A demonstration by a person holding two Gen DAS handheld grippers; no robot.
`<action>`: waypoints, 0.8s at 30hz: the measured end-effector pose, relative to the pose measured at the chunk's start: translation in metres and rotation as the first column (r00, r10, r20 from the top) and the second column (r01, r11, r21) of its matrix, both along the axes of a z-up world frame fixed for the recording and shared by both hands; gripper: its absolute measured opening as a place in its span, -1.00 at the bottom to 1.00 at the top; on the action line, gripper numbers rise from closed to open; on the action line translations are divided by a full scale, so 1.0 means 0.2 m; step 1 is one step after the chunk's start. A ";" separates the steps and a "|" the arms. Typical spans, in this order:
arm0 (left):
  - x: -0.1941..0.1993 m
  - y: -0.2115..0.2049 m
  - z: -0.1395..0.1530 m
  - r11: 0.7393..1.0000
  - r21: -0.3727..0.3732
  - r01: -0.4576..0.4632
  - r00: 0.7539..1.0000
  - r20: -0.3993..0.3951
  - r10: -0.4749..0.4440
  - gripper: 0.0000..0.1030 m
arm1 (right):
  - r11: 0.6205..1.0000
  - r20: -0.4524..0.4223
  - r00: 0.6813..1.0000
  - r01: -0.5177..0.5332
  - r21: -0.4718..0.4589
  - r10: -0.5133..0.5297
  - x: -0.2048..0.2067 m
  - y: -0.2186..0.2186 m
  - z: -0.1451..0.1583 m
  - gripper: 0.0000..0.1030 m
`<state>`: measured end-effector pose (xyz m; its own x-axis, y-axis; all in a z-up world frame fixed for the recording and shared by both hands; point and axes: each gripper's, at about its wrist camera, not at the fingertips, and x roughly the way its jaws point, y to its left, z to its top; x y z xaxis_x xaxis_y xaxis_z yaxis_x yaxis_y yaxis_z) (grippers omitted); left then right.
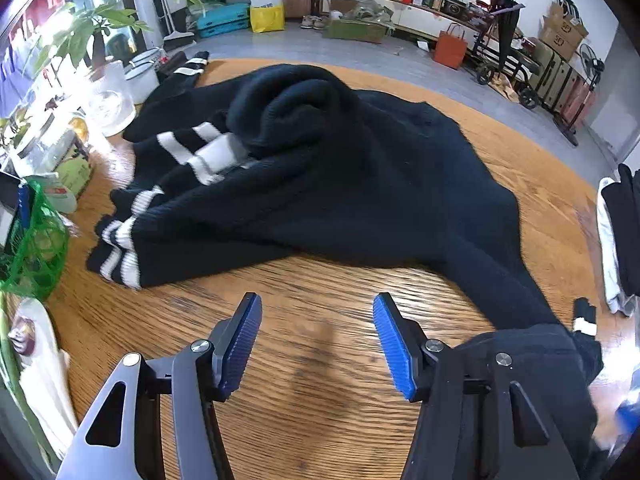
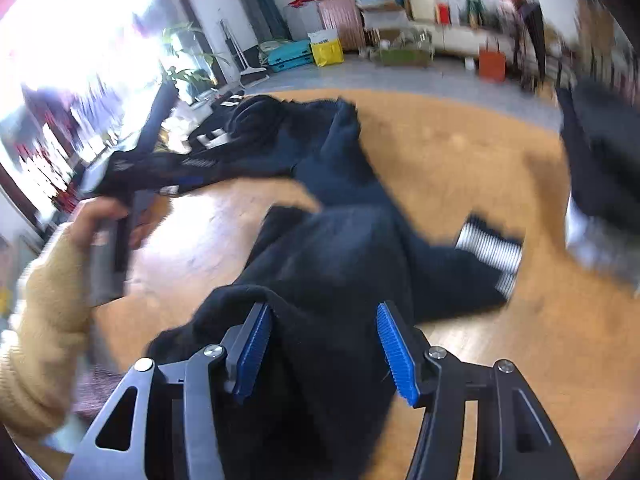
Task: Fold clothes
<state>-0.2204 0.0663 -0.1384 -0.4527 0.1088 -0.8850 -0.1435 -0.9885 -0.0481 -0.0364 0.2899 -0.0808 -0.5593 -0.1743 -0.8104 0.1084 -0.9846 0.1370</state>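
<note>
A black knitted sweater (image 1: 320,184) with white stripes lies crumpled on the round wooden table (image 1: 312,380). One sleeve (image 1: 492,280) runs toward the lower right, ending in a striped cuff (image 1: 584,322). My left gripper (image 1: 318,340) hovers open over bare wood in front of the sweater, with nothing between its blue pads. In the blurred right wrist view my right gripper (image 2: 324,344) stands open, with dark sweater fabric (image 2: 328,264) lying loose between and beneath its pads. The striped cuff (image 2: 492,252) lies to its right. A hand in a yellow sleeve (image 2: 52,308) holds the left gripper at the left.
Along the table's left edge stand a glass jar (image 1: 108,104), potted plants (image 1: 92,20), a green mesh bag (image 1: 36,244) and tins. More dark and white clothing (image 1: 616,240) lies at the right edge. Suitcases, bags and boxes line the far wall.
</note>
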 end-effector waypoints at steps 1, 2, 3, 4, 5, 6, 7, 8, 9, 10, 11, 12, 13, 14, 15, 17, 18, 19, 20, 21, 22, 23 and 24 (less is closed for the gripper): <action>0.00 -0.03 0.01 1.000 0.003 0.002 1.000 0.001 -0.002 0.15 | 0.999 -0.011 1.000 -0.008 0.033 0.009 -0.05 -0.02 0.02 0.14; -0.01 -0.08 0.01 1.000 0.010 0.004 1.000 0.003 -0.004 0.15 | 0.999 -0.029 0.999 -0.026 0.033 0.027 -0.08 -0.02 0.06 0.15; -0.01 -0.11 0.02 1.000 0.014 0.004 1.000 0.004 -0.004 0.15 | 0.999 -0.055 0.997 -0.051 0.010 0.051 -0.11 -0.03 0.11 0.25; -0.01 -0.14 0.03 1.000 0.013 -0.003 1.000 0.005 0.003 0.15 | 0.997 -0.076 0.994 -0.077 -0.016 0.076 -0.14 -0.03 0.16 0.52; -0.02 -0.18 0.04 1.000 0.006 -0.014 1.000 0.007 0.014 0.15 | 0.995 -0.092 0.991 -0.098 -0.036 0.094 -0.16 -0.03 0.21 0.66; -0.03 -0.22 0.04 1.000 -0.004 -0.028 1.000 0.010 0.028 0.15 | 0.993 -0.106 0.989 -0.110 -0.034 0.106 -0.19 -0.02 0.24 0.71; -0.05 -0.24 0.05 0.999 -0.014 -0.042 0.999 0.010 0.043 0.15 | 0.994 -0.114 0.988 -0.109 0.006 0.109 -0.23 -0.03 0.26 0.71; -0.06 -0.26 0.05 0.998 -0.020 -0.055 0.998 0.013 0.056 0.15 | 0.993 -0.115 0.988 -0.100 0.067 0.107 -0.28 -0.04 0.25 0.71; -0.08 -0.29 0.05 0.998 -0.020 -0.066 0.998 0.018 0.066 0.15 | 0.988 -0.117 0.987 -0.091 0.128 0.106 -0.33 -0.06 0.25 0.71; -0.10 -0.31 0.05 0.997 -0.015 -0.074 0.997 0.026 0.075 0.15 | 0.979 -0.095 0.991 -0.075 0.189 0.095 -0.41 -0.07 0.20 0.71; -0.11 -0.32 0.05 0.997 -0.006 -0.079 0.996 0.035 0.079 0.15 | 0.972 -0.062 0.995 -0.066 0.225 0.082 -0.48 -0.07 0.14 0.69; -0.12 -0.34 0.04 0.997 -0.002 -0.081 0.996 0.036 0.081 0.15 | 0.970 -0.024 0.997 -0.067 0.236 0.075 -0.56 -0.08 0.07 0.61; -0.12 -0.35 0.04 0.997 -0.001 -0.083 0.996 0.032 0.083 0.15 | 0.969 0.013 0.997 -0.072 0.237 0.071 -0.62 -0.08 0.00 0.59; -0.13 -0.36 0.04 0.997 -0.006 -0.082 0.996 0.020 0.082 0.15 | 0.970 0.039 0.997 -0.070 0.235 0.063 -0.67 -0.08 -0.06 0.57; -0.13 -0.37 0.04 0.997 -0.008 -0.082 0.997 0.011 0.082 0.15 | 0.970 0.059 0.997 -0.060 0.234 0.048 -0.73 -0.08 -0.12 0.57; -0.15 -0.39 0.02 0.996 -0.002 -0.085 0.996 0.004 0.085 0.15 | 0.972 0.090 0.995 -0.053 0.227 0.033 -0.81 -0.10 -0.21 0.55; -0.15 -0.40 0.01 0.996 0.003 -0.090 0.996 0.002 0.090 0.15 | 0.974 0.104 0.994 -0.051 0.222 0.028 -0.84 -0.10 -0.25 0.55; -0.16 -0.42 -0.01 0.996 0.003 -0.094 0.996 0.003 0.094 0.15 | 0.975 0.117 0.993 -0.061 0.216 0.036 -0.86 -0.12 -0.28 0.55; -0.17 -0.43 -0.03 0.995 0.001 -0.098 0.995 0.004 0.098 0.15 | 0.975 0.128 0.990 -0.078 0.207 0.052 -0.88 -0.13 -0.30 0.55; -0.18 -0.44 -0.05 0.995 0.000 -0.103 0.995 0.004 0.103 0.15 | 0.974 0.139 0.988 -0.091 0.206 0.063 -0.90 -0.15 -0.33 0.56; -0.18 -0.45 -0.06 0.994 0.004 -0.109 0.994 0.001 0.109 0.15 | 0.972 0.152 0.986 -0.101 0.210 0.069 -0.92 -0.18 -0.36 0.56; -0.19 -0.46 -0.07 0.993 0.013 -0.115 0.993 -0.004 0.115 0.14 | 0.971 0.159 0.984 -0.108 0.215 0.074 -0.94 -0.21 -0.38 0.55; -0.20 -0.48 -0.08 0.992 0.020 -0.123 0.992 -0.014 0.123 0.02 | 0.968 0.165 0.983 -0.114 0.222 0.078 -0.95 -0.22 -0.40 0.49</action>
<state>-0.2612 -0.0298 -0.1549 -0.4770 0.0684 -0.8763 -0.0220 -0.9976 -0.0658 -0.2271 0.2452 -0.1603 -0.4142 -0.0201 -0.9100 0.1995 -0.9775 -0.0693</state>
